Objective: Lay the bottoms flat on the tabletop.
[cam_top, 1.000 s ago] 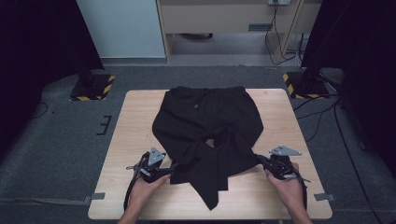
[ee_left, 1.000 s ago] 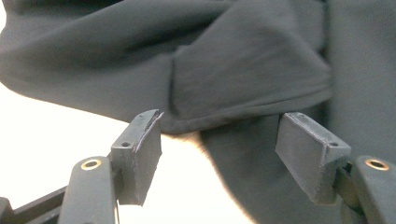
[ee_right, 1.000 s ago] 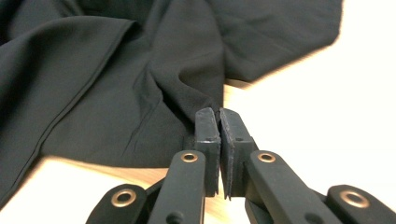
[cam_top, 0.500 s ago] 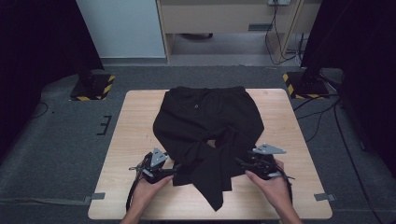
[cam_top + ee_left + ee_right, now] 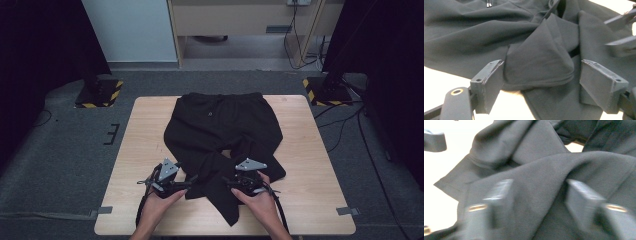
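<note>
- Black trousers (image 5: 222, 125) on table (image 5: 310, 150): far waistband flat, near legs crossed and rumpled; folding looks barely begun.
- Left gripper (image 5: 187, 181): jaws just opening, spread around a hem fold.
- Right gripper (image 5: 227, 180): jaws just closing, apart above cloth, no grip.

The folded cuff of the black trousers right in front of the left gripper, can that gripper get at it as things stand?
Probably yes. The left gripper has its jaws open with the cuff lying between them, untouched, and nothing lies across it. The right gripper is off to the side.
</note>
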The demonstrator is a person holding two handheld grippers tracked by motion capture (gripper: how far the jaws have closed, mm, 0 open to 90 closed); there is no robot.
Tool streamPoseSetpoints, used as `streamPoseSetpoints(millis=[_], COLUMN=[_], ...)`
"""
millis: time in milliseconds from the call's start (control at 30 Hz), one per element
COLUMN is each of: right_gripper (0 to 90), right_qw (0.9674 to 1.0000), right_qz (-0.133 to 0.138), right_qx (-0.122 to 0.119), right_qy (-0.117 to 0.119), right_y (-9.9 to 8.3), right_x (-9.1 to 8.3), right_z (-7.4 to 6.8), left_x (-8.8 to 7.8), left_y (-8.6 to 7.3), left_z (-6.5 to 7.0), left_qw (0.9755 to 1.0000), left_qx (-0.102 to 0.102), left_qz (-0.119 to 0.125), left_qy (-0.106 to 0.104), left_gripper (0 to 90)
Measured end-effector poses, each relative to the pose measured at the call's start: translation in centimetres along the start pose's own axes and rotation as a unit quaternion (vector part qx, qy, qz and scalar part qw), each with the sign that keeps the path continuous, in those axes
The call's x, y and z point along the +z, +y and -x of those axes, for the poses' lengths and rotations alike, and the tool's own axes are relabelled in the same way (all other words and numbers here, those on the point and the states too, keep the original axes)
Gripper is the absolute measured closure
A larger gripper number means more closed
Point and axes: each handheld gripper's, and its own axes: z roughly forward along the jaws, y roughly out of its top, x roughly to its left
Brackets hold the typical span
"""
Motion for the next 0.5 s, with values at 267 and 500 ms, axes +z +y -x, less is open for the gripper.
streamPoseSetpoints(millis=[267,500], right_gripper=[89.3,89.5], right_qw=[0.9997,0.9994], right_qz=[0.021,0.031], right_qx=[0.01,0.012], right_qy=[-0.005,-0.005], right_y=[-0.3,-0.8], right_x=[-1.2,-2.8], right_z=[1.3,2.2], left_x=[1.7,3.3], left_y=[0.3,0.2], left_z=[0.7,0.4], left_qw=[0.9999,0.9997], left_qx=[-0.015,-0.001], left_qz=[0.0,-0.025], left_qy=[-0.006,-0.001], left_gripper=[18.2,50.6])
